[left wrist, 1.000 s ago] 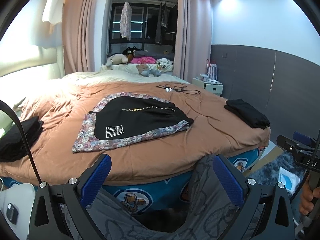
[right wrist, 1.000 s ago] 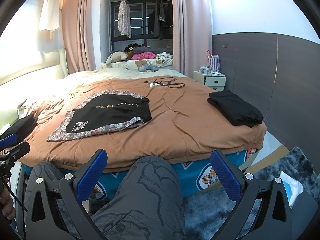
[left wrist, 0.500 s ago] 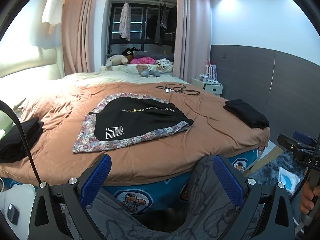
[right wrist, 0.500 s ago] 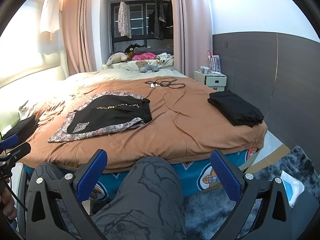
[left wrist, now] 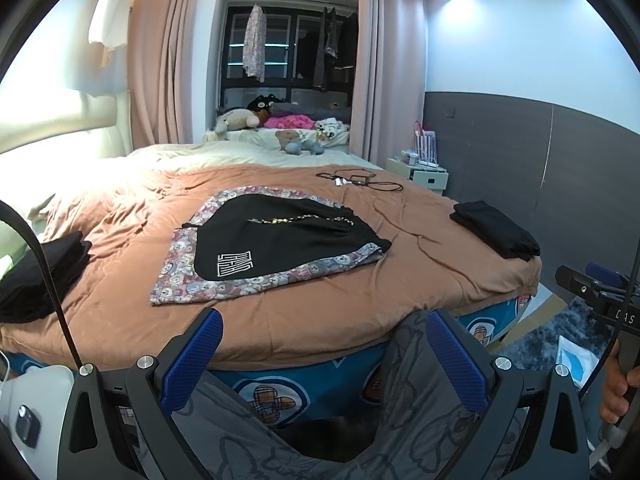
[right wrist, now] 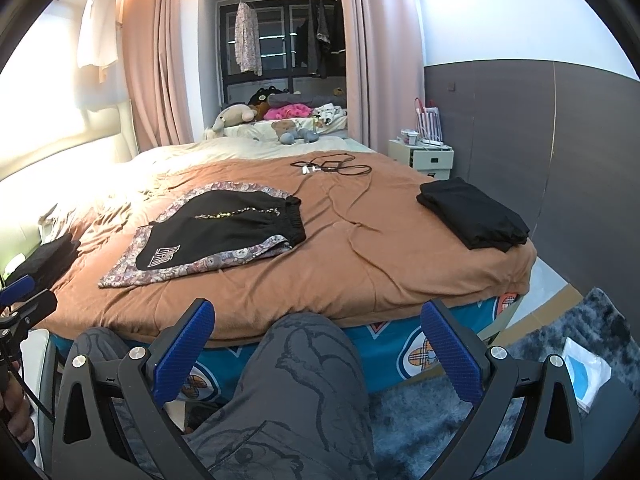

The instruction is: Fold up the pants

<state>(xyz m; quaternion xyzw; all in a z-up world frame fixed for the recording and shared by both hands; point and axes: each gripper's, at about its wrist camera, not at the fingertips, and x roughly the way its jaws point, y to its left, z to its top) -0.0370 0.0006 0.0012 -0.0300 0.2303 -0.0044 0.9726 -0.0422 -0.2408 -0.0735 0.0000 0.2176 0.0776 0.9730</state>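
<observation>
We have not begun folding: our left tool [left wrist: 322,354] and right tool [right wrist: 318,346] hang apart and empty over our knees. The black pants [left wrist: 280,240] lie flat on the bed [left wrist: 420,264], well apart; next we must reach for a hem.

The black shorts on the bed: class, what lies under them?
Under the black shorts lies a bear-patterned garment, its edges showing around them, spread on the brown blanket. Its middle is covered, so its full shape cannot be seen.

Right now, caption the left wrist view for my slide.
Open left gripper hangs short of black shorts lying flat on a patterned garment atop the brown bedspread.
</observation>
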